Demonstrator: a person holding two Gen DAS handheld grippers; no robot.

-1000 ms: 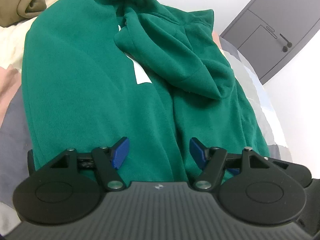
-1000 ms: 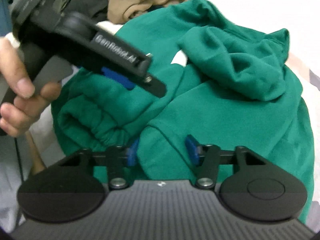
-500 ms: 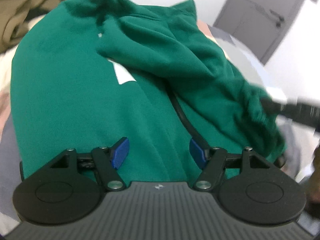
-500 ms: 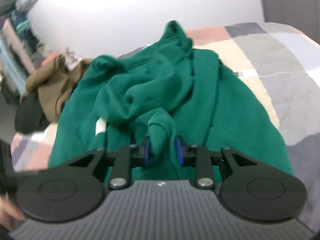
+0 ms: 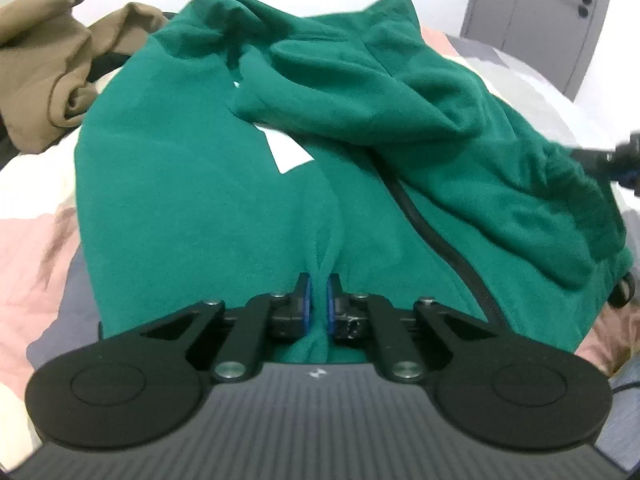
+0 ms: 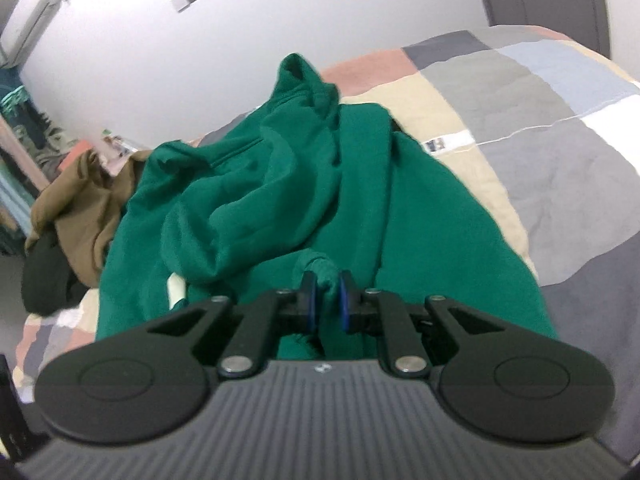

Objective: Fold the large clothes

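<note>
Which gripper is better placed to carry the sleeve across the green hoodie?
The right gripper: it has just closed on the sleeve cuff. The left gripper pinches the green hoodie body.

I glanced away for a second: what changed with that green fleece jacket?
Both grippers have just closed on the green fleece jacket: the left gripper pinches a ridge at its hem, the right gripper its sleeve cuff, pulled sideways. The brown garment stayed put.

A bedroom in a home.
A bed (image 6: pixel 520 128) with a patchwork quilt, a grey door (image 5: pixel 532 12), an air conditioner (image 6: pixel 28 20) on the wall.
</note>
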